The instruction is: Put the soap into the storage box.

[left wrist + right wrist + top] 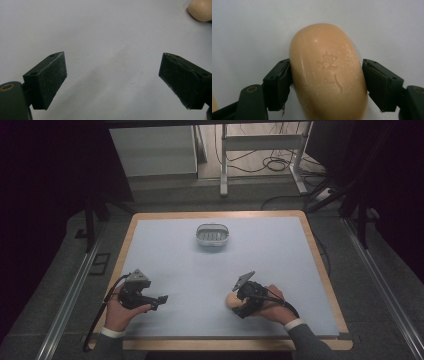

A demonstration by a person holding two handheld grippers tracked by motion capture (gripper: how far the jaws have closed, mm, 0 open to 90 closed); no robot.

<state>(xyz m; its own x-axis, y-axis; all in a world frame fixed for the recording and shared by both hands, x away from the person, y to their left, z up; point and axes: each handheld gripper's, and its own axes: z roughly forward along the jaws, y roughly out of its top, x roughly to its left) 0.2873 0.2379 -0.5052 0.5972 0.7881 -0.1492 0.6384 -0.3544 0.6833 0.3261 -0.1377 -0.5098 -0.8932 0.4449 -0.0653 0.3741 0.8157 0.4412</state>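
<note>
A tan oval soap bar (328, 72) with a stamped mark lies on the pale blue mat, and my right gripper (327, 86) is shut on it, one pad pressing each long side. In the high view that gripper (236, 306) is at the front right of the table, the soap bar (231, 300) peeking out at its left. My left gripper (162, 300) rests at the front left, pointing right. Its jaws stand wide open in the left gripper view (112, 77) with bare mat between them. The soap bar (201, 10) appears far off at that view's top right.
A small white ridged soap dish (212, 235) stands at the back middle of the mat (190, 270). The table's wooden rim (320, 265) runs around the mat. Beyond the far edge are a desk frame, cables and dark floor.
</note>
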